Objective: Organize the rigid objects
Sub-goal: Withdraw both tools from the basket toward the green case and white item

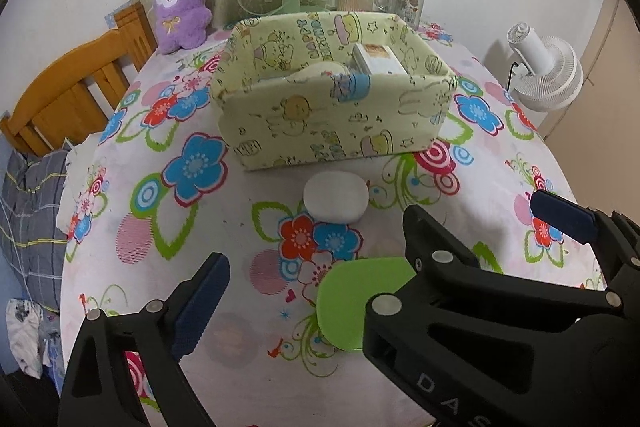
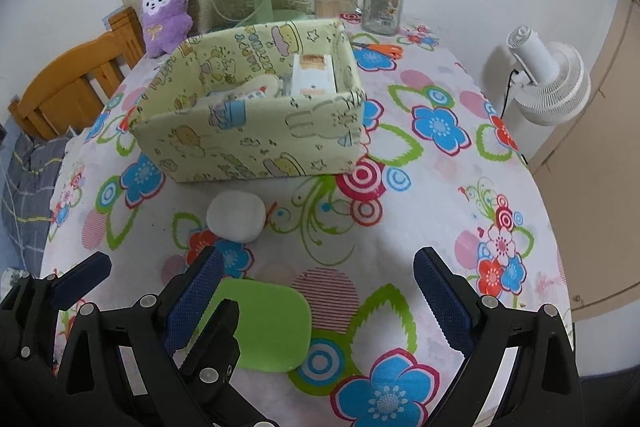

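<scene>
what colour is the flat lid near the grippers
Bright green lid, clearest in the right wrist view.

Left black plastic hand-held gripper (image 1: pixel 314 267) with dark blue ribbed pads: angled steeply downward, jaws spread wide, nothing between the pads. One dark blue finger (image 1: pixel 202 303) stood at lower left of its own view, the black-backed other finger (image 1: pixel 428 239) at right.

Right black plastic hand-held gripper (image 2: pixel 320 301) with matching blue pads: same steep downward tilt, jaws wide apart and empty. It sat just beside the left unit, whose fingers showed at lower left of the right view.
</scene>
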Tool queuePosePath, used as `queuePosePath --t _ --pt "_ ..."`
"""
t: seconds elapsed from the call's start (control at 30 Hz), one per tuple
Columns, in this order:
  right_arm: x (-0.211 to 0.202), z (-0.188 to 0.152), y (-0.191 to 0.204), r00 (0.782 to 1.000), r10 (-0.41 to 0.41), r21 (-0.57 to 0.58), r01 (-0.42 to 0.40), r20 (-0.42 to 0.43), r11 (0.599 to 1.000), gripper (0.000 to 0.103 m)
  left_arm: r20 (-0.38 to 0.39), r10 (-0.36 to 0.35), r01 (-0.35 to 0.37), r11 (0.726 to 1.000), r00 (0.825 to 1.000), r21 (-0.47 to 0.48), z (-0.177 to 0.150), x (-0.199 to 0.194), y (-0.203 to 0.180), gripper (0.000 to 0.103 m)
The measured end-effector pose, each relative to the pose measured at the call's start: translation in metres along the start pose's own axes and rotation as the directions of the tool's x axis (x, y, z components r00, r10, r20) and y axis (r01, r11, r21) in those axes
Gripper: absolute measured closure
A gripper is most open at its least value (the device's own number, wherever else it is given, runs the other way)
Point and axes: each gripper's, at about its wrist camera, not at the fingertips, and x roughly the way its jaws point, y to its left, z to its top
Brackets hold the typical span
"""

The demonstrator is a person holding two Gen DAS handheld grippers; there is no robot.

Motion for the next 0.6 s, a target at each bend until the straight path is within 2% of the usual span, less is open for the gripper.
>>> queuePosePath --t 0.27,0.4,0.6 --pt "0.016 -0.018 -0.012 0.999 0.001 0.032 0.0 -0.033 0.999 0.005 -0.017 0.0 0.0 1.0 1.0 -0.004 -0.014 0.016 -0.01 0.004" --pt "0.024 -0.024 -0.018 0.999 -0.001 0.035 0.002 -0.047 0.999 0.005 -0.029 0.003 -0.004 1.0 1.0 -0.015 -0.018 0.024 -0.015 0.0" --pt "0.033 -0.028 -0.024 0.998 -0.012 0.0 0.012 -0.058 1.0 0.005 -0.054 0.015 -0.018 0.998 0.998 -0.054 -0.025 0.034 -0.02 0.0"
